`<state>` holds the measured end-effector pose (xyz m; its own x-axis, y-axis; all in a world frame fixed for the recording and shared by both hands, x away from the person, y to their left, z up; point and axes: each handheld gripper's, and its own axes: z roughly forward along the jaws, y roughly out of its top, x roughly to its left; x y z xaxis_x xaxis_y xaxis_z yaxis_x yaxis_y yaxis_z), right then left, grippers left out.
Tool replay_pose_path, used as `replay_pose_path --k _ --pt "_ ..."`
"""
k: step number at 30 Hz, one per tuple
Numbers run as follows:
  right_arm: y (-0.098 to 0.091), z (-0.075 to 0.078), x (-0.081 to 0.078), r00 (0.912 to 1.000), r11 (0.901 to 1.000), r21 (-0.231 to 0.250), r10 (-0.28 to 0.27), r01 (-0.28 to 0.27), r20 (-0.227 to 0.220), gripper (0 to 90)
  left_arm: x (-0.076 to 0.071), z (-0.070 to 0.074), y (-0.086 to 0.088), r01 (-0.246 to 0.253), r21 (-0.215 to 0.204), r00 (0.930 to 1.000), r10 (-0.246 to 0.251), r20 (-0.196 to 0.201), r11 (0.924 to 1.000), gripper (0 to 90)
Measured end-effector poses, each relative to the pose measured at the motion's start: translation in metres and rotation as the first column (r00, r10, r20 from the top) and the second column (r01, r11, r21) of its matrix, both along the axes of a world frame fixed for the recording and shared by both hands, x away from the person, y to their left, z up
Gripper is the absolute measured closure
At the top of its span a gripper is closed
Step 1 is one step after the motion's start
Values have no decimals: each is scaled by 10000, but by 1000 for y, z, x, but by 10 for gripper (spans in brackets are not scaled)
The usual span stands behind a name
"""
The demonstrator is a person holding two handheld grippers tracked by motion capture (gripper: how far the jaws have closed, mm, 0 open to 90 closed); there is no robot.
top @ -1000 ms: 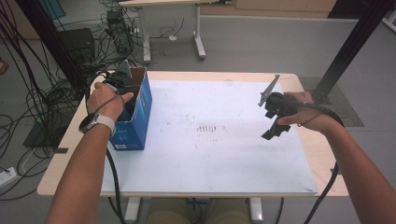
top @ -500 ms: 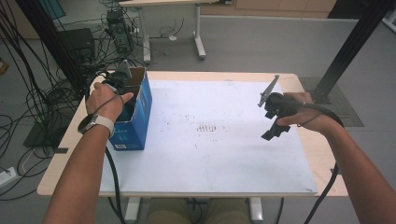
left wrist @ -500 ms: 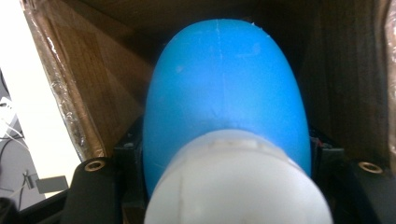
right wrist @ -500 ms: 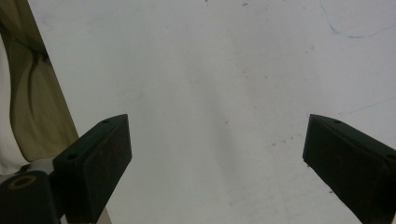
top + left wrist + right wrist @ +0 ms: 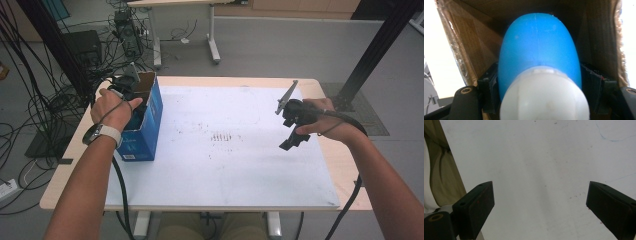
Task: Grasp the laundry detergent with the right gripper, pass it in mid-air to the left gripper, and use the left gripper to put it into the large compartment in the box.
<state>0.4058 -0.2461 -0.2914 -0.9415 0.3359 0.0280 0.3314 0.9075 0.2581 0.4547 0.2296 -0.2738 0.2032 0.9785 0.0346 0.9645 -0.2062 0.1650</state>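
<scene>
Left tool (image 5: 539, 100) jaws lately wider (bottle (image 5: 539, 57) between)

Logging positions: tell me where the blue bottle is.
In the left gripper view, the blue bottle sits inside the cardboard box, between the left gripper's jaws.

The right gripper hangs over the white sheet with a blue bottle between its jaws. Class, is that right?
No. The right gripper hangs over the white sheet with nothing between its open jaws, as the right gripper view shows. The blue bottle sits at the left gripper, inside the box.
</scene>
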Motion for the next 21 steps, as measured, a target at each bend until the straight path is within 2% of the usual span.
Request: replay_pose_path --k 7,8,11,17,21 --pt "4 1 -1 10000 10000 -35 49 -49 25 79 -2 8 0 168 -81 9999 -167 33 9998 272" --pt "4 2 -1 10000 10000 -36 56 -56 26 79 -2 9 1 189 -43 9998 -188 82 9998 260" --pt "4 2 -1 10000 10000 -42 59 -59 23 79 -3 16 3 242 -270 9997 -240 110 9993 204" --pt "5 4 -2 10000 9999 -86 77 -77 40 79 -6 29 5 352 -154 9991 -348 258 9993 141" --pt "6 6 -2 9999 9999 -99 99 -99 65 81 -8 39 7 540 -161 9983 -537 205 9984 113"
